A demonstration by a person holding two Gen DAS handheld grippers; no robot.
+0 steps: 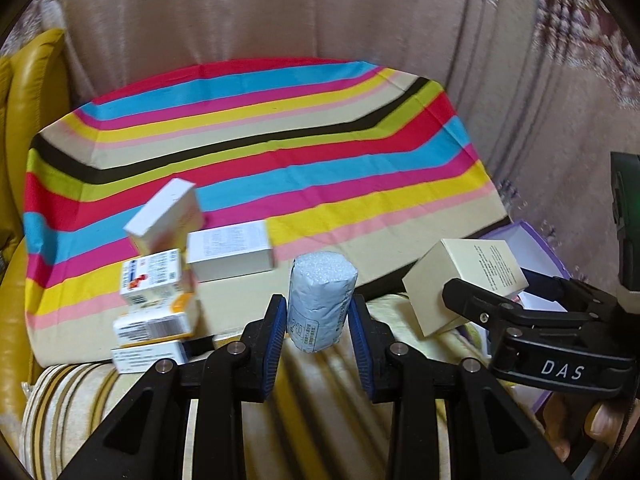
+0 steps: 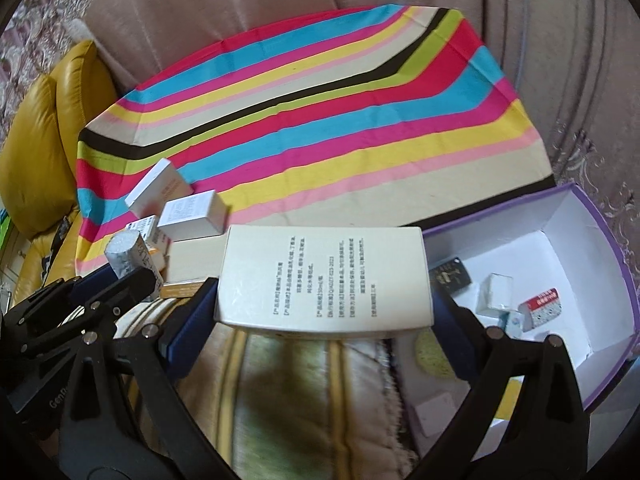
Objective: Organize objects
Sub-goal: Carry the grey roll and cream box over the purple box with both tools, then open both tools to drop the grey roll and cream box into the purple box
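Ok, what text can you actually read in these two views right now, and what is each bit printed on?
"DAS": white letters on the right gripper frame, left wrist view.
"Gen": start of a cut-off word on the left gripper body, right wrist view.
Cream box held by the right gripper: several lines of print, too blurred to read.
Grey-blue roll in the left gripper: printed label, unreadable.
Stacked medicine boxes: barcodes and print, too small.
Red-and-white packet in the purple box: blurred.
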